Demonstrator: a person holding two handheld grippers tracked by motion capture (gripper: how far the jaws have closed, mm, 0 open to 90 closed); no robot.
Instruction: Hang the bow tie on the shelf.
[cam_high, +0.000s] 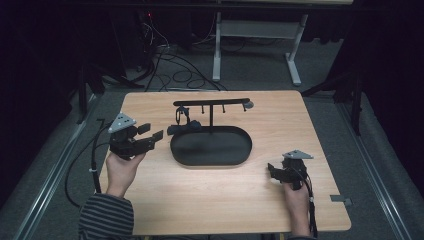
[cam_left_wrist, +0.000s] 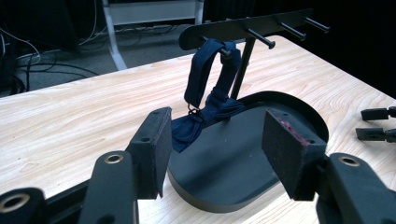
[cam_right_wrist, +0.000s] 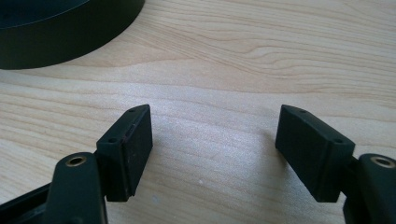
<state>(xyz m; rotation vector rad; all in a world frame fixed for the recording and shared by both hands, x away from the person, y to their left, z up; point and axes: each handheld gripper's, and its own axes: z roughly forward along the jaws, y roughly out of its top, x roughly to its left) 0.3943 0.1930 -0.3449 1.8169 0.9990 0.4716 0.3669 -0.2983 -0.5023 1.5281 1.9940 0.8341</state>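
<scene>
A black rack with an oval base (cam_high: 210, 150) (cam_left_wrist: 224, 177) and a peg bar (cam_high: 212, 103) (cam_left_wrist: 243, 28) stands mid-table. A dark blue bow tie (cam_high: 183, 125) (cam_left_wrist: 208, 98) hangs by its strap from a peg near the bar's left end, its bow resting against the base's edge. My left gripper (cam_high: 152, 133) (cam_left_wrist: 212, 149) is held open above the table just left of the base, pointing at the bow tie with nothing between its pads. My right gripper (cam_high: 271, 169) (cam_right_wrist: 212, 144) rests low at the table's right front, open and empty over bare wood.
The wooden table (cam_high: 150, 200) has edges all round. A corner of the black base (cam_right_wrist: 65, 32) lies ahead-left of the right gripper. The right gripper (cam_left_wrist: 378, 123) lies far right in the left gripper view. Cables and a desk frame (cam_high: 255, 45) are on the floor beyond.
</scene>
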